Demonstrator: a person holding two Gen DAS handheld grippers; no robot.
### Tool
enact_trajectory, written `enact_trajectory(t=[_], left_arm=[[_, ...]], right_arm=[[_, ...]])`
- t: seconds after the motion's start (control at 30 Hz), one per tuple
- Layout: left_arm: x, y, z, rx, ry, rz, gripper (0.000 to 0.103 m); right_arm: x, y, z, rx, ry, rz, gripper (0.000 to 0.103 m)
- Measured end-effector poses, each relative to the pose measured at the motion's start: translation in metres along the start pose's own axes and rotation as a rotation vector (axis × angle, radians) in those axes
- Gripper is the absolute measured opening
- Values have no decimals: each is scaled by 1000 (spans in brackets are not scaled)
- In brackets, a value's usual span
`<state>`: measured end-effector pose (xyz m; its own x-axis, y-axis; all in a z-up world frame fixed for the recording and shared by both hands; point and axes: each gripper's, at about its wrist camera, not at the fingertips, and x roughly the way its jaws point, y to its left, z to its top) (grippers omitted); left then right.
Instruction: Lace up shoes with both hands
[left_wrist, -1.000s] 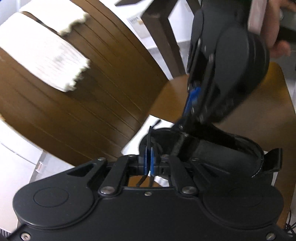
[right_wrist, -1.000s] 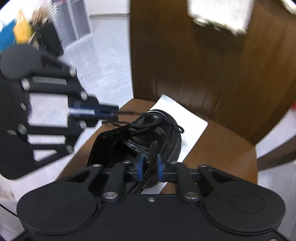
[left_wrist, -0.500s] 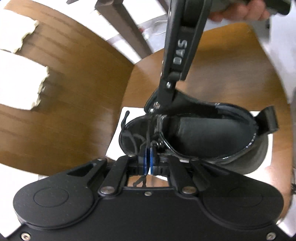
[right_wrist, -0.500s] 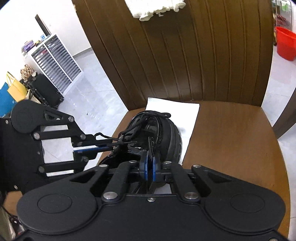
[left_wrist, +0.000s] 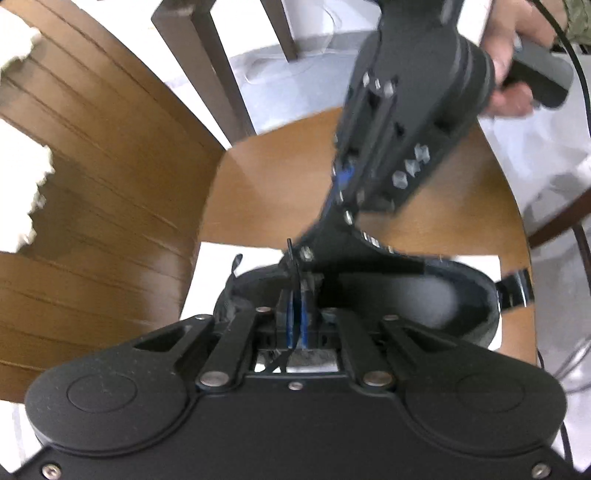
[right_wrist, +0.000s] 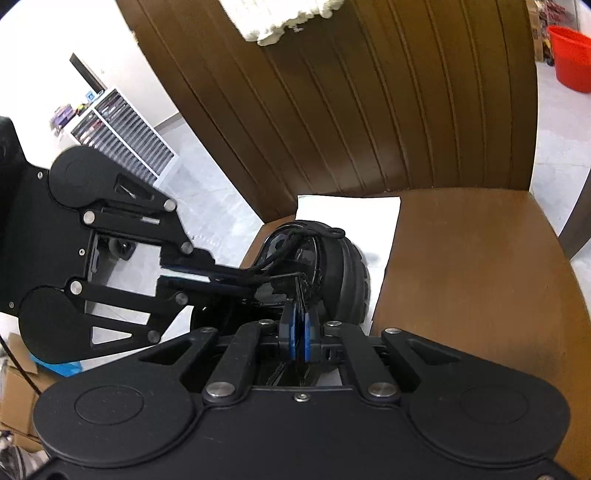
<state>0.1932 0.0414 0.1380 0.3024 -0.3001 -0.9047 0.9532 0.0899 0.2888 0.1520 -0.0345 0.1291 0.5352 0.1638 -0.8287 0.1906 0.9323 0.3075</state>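
Blurred raised characters on the right hand-held gripper (left_wrist: 295, 258) are unreadable.

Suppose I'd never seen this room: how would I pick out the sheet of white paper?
Find the brown wooden chair with the tall slatted back. On its seat lies the white paper, flat under a black shoe, one edge near the backrest. It is the only flat white thing on the seat.

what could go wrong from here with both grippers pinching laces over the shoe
1. The left gripper and right gripper are each shut on a thin black lace; it could slip out of the pads.
2. The shoe sits loose on a white sheet on the chair seat; a hard pull may drag it.
3. The grippers work close together and could collide.
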Motion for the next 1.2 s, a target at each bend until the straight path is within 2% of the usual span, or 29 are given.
enact_trajectory(t=[0.23, 0.47, 0.67, 0.93, 1.2], left_arm=[[7, 4, -2, -14, 13, -11, 5], [6, 9, 1, -69, -51, -20, 5], [8, 12, -2, -108, -73, -13, 5], [15, 13, 0, -97, -54, -26, 5], [9, 15, -2, -118, -74, -26, 5]], right_arm=[[0, -11, -5, 46, -18, 30, 4], [3, -13, -6, 46, -20, 36, 4], [1, -13, -6, 38, -20, 36, 4], [1, -13, -5, 34, -19, 31, 4], [1, -15, -5, 21, -13, 39, 4]])
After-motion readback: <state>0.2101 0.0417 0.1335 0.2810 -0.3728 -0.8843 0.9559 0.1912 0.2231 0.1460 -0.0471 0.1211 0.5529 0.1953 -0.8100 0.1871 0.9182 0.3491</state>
